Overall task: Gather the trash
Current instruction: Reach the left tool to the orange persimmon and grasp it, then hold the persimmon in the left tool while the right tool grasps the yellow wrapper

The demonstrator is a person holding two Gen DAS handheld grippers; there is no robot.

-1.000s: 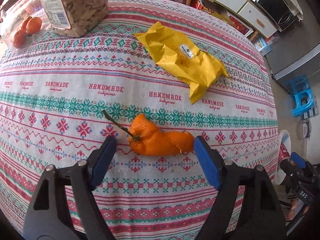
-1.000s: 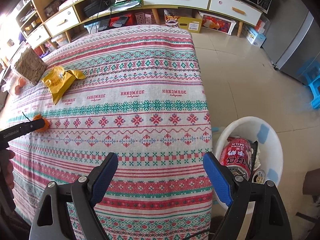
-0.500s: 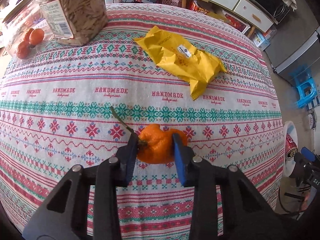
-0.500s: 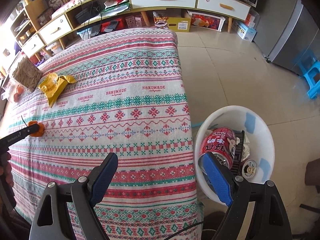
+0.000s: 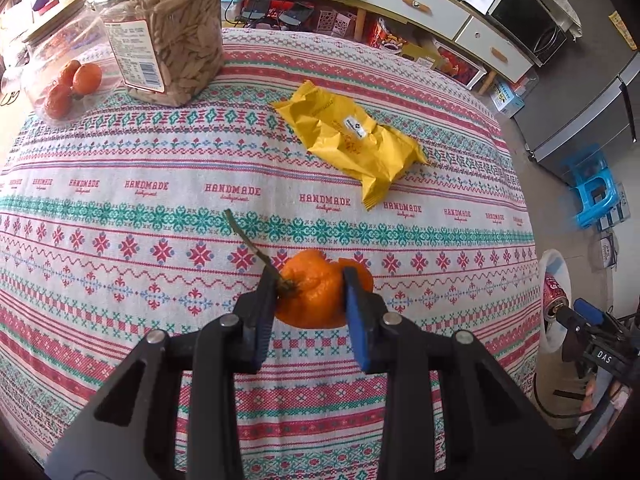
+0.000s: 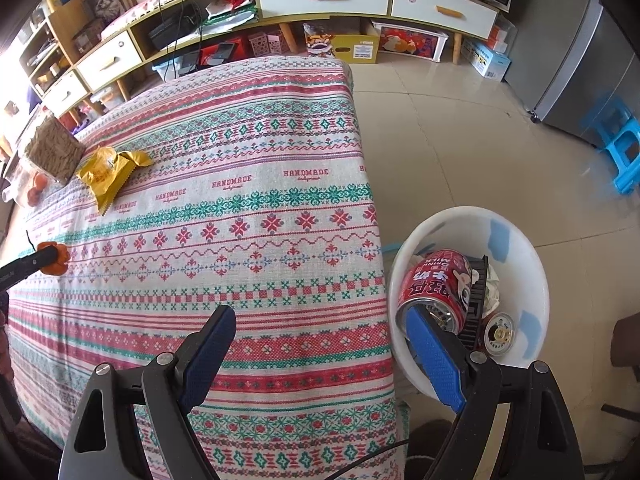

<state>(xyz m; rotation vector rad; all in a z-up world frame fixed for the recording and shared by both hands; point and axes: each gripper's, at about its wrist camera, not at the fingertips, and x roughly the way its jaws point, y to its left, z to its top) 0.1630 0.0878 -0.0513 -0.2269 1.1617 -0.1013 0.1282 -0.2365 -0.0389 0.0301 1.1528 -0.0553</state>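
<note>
Now the left gripper (image 5: 308,296) is clamped on an orange peel (image 5: 310,300) with a thin stem, one pad on each side, above the patterned tablecloth (image 5: 160,240). From the right wrist view the peel looks just clear of the cloth, though that is hard to be sure of. This seems to be the pick-up step of collecting trash.

The right gripper (image 6: 320,354) hangs wide open and empty over the table's near edge, one finger in front of a white bin (image 6: 536,280) on the floor. The bin holds a red can (image 6: 436,288) and other scraps.

A crumpled yellow wrapper (image 5: 356,140) lies further back on the cloth, apart from the peel, not yet collected.

Next, the peel probably needs carrying across the table to the bin, then dropping in.

A second ago the left jaws stood wide apart around the peel as it lay on the cloth; they have since closed onto it. The right gripper has shifted nearer the bin.
</note>
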